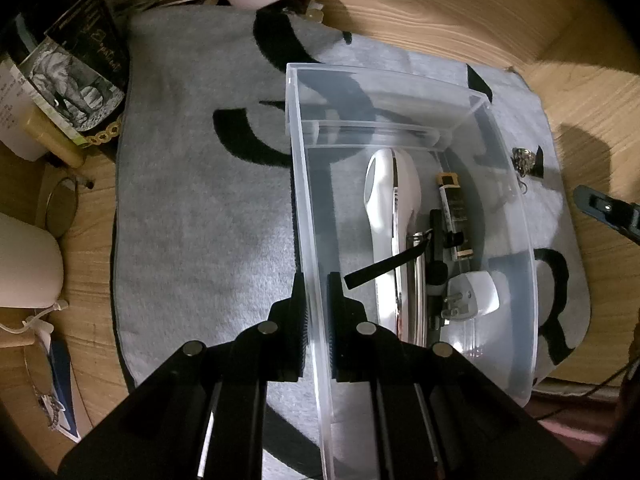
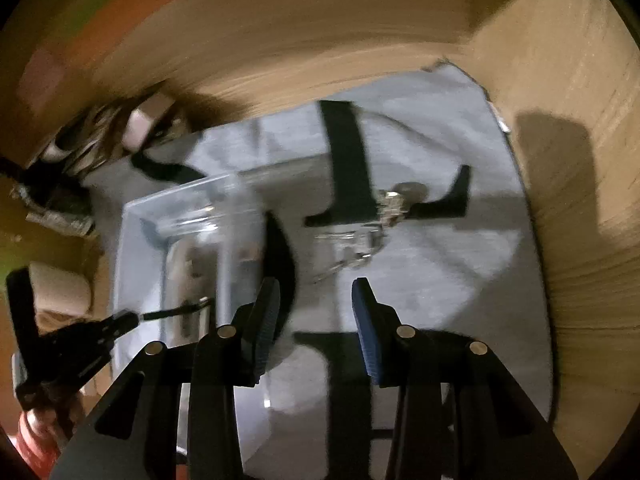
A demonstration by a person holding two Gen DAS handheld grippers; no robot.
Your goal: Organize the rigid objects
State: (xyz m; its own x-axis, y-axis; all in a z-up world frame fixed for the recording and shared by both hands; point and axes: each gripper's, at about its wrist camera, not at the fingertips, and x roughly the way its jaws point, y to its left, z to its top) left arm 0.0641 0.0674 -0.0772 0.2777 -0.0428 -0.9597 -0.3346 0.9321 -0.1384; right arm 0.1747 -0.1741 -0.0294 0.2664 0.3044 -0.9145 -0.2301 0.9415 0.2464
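Left wrist: the left gripper pinches the side wall of the clear rectangular plastic bin, on the grey mat (white charger plug inside). Right wrist: the right gripper hangs agape, empty, near a blurred metal keyring.

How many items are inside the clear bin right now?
4 visible: white case along its left, white plug adapter nearest the camera, black-and-gold tube right, black tool between. More may be hidden underneath.

Wooden desk carrying a grey mat with black markings. Relative to the mat: clear plastic bin and small metal keychain on top; stacked books and papers off its far-left corner; glasses left.
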